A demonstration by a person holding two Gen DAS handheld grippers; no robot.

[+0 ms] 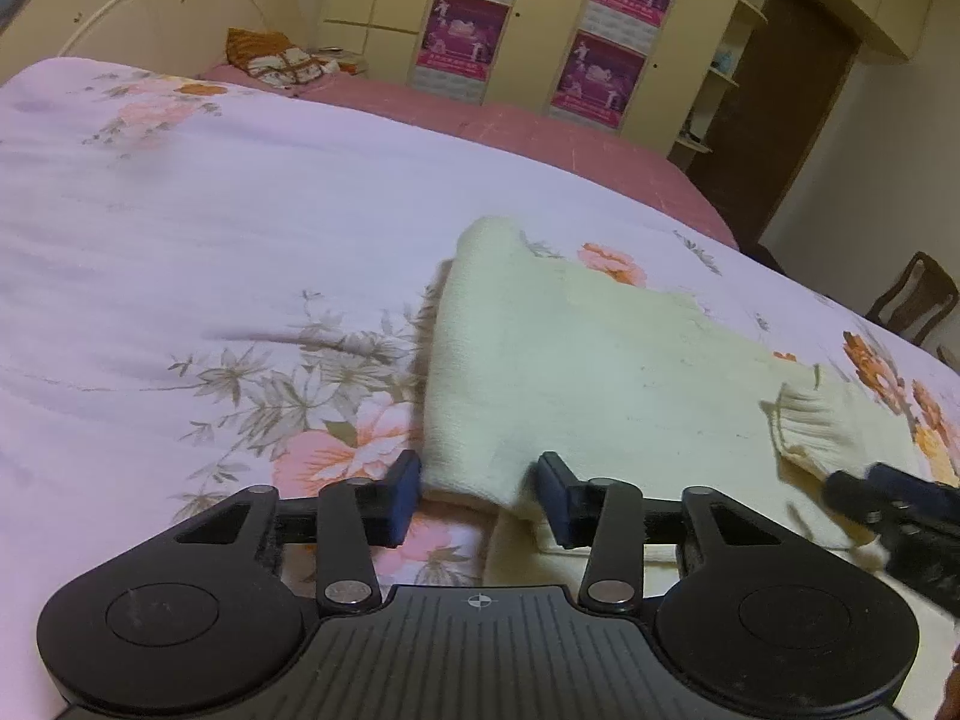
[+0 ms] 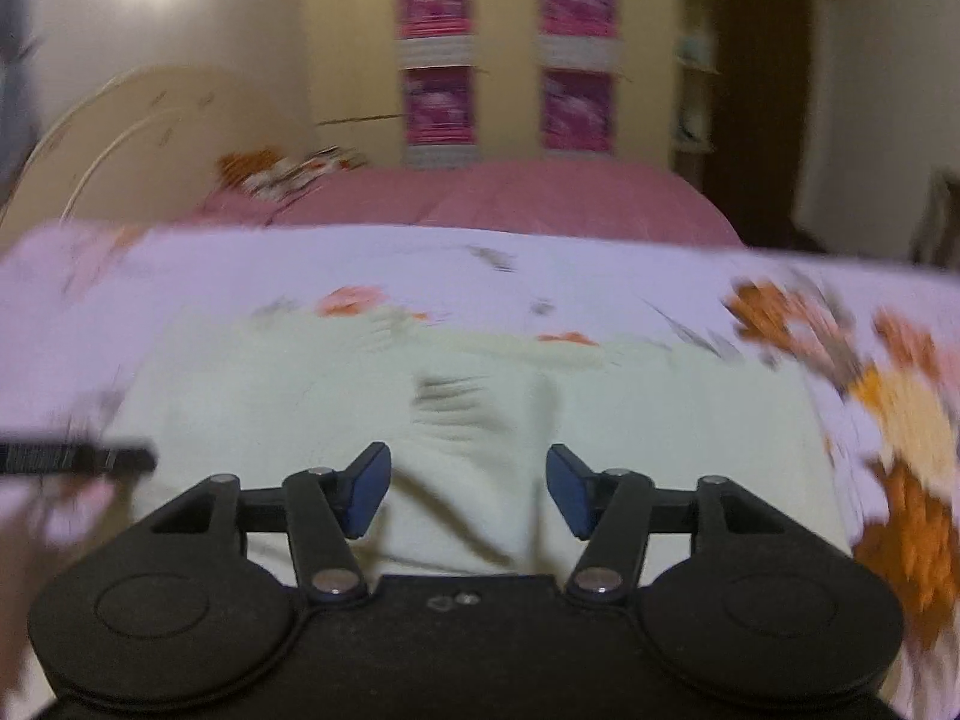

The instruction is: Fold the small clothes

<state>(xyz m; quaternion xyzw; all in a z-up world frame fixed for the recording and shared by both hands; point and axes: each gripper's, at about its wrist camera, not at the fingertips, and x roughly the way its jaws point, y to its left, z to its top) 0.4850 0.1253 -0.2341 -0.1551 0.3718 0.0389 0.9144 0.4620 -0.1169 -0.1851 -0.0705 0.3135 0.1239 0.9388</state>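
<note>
Left hand-held gripper [image 1: 477,495] sits low at the near edge of the bed [image 1: 198,252], jaws partly apart with a folded corner of the cream sweater [image 1: 576,354] lying between them; the pads don't look like they're pressing on the knit, so I'd call it released, not gripping. Right hand-held gripper [image 2: 468,489] is the same story in its own blurry view: jaws apart, hanging over the cloth with a ridge of fabric running up between them, nothing pinched as far as I can tell. Going big to small: the bed has a pink sheet further back and a pale floral quilt [image 1: 180,228] on top, and the sweater is spread across the near right part of that quilt, its left side already doubled over into a soft fold. A ribbed cuff [image 1: 810,426] lies on top of the body near the right hand-held gripper, which pokes in at the lower right of the left view. My read is we're mid-fold, sleeves tucked in and the body still long. Next move probably needs both to pinch the near hem, one at each corner, then lift and carry it over toward the far end without dragging the cuff out.
</note>
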